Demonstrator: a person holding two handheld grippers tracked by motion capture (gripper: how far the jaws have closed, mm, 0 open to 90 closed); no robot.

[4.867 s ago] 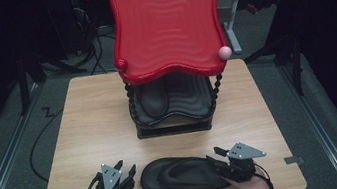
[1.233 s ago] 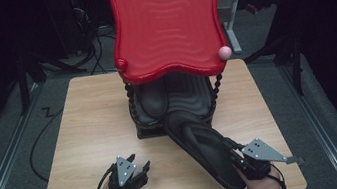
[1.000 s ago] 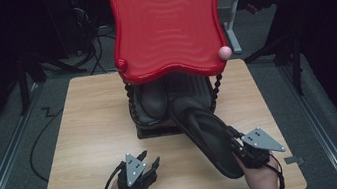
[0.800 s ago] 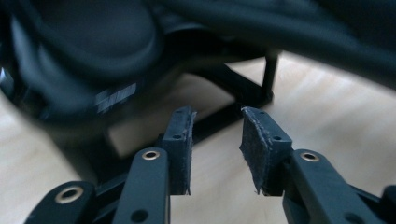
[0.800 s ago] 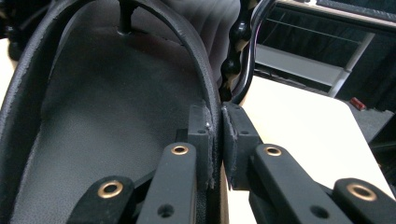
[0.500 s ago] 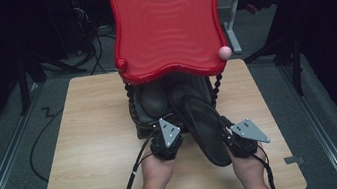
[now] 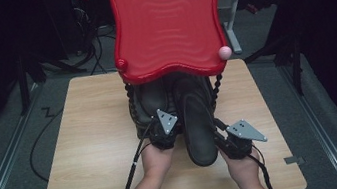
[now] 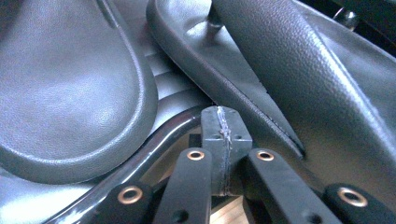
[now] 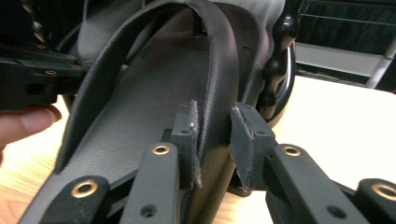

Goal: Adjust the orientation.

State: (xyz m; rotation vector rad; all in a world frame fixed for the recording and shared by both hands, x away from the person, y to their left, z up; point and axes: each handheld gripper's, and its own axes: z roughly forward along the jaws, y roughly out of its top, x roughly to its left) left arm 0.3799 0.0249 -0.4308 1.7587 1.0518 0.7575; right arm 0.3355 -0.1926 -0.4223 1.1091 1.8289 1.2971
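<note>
**Dark tray goes onto the rack under the red one**

On the bench (image 7: 89, 152) stands a black rack (image 7: 134, 110) with twisted posts, a wavy red tray (image 7: 166, 24) on its top tier and dark trays on the lower one. We have a long dark tray (image 7: 197, 125) half in — its far end lies under the red tray on the lower tier, beside another dark tray (image 7: 149, 100), and its near end juts out over the bench toward us.

The right hand-held gripper (image 7: 232, 144) has that tray by its raised rim at the near right corner. In the right gripper view the rim (image 9: 215, 107) passes between the two pads (image 9: 189, 135), but a gap shows on the right side, so we judge the hold loose, or just easing off. The left hand-held gripper (image 7: 163, 134) sits at the front of the rack, just left of the tray; in the left gripper view its jaws are pressed together on nothing, tips (image 8: 223, 126) close to the rack's black front rail (image 8: 154, 140) and under the tray's edge.

To do this step well, we would push the tray straight back along its length, keeping it level so the far end does not ride up on its neighbour. The clenched left tips can nudge the tray's side to keep it square — gently, since the rack looks light and might slide. We would not let go on the right until the tray rests fully on the tier.
</note>
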